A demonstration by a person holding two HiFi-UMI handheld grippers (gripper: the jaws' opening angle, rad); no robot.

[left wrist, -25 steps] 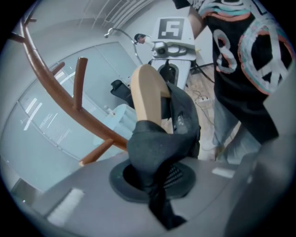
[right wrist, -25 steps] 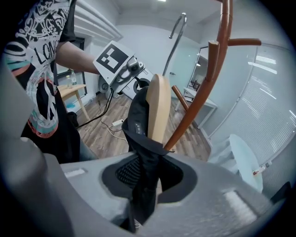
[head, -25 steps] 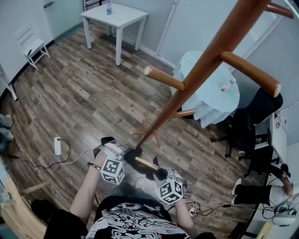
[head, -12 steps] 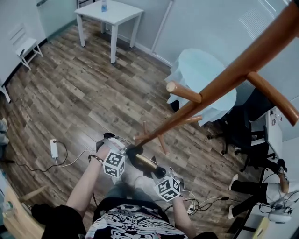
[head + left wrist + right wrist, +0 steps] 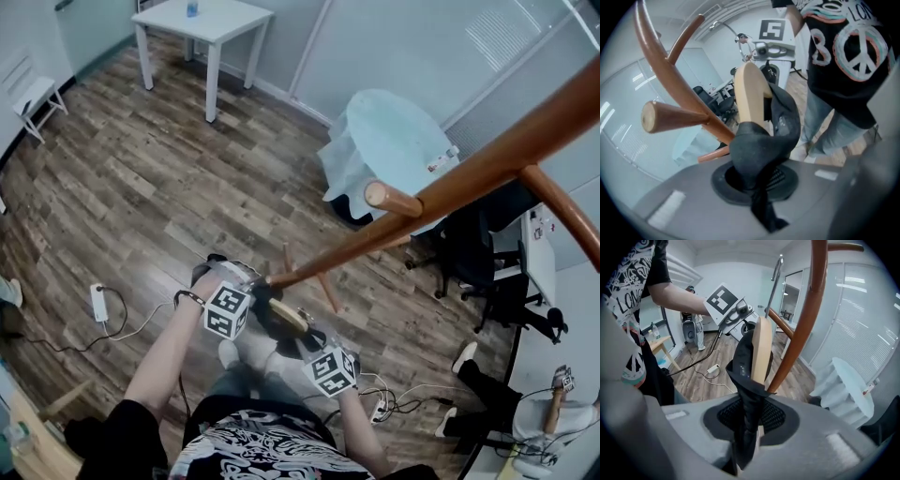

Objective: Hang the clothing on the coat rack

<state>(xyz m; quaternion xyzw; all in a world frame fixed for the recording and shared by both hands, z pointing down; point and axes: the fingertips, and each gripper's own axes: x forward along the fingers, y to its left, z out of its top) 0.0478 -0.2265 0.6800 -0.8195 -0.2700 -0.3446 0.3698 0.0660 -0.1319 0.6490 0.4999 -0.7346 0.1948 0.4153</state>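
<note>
A: Rack (image 5: 487, 169)?
B: Reddish-brown. Garment (image 5: 757, 140) black, hanger (image 5: 749, 96) pale tan.
A: Floor (image 5: 141, 187)?
B: Grey-brown plank pattern. Tablecloth (image 5: 394, 141) pale blue, table (image 5: 234, 19) white.
A: Shirt (image 5: 253, 450)?
B: Black, white print.

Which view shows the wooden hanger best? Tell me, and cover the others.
Left gripper view: the wooden hanger shows its broad face, close, with the dark garment draped over it. Right gripper view shows a narrower strip; head view, only a small sliver.

The coat rack (image 5: 506, 159) is glossy smooth wood, the clothing (image 5: 745, 394) matt black cloth, the hanger (image 5: 762, 348) pale wood
</note>
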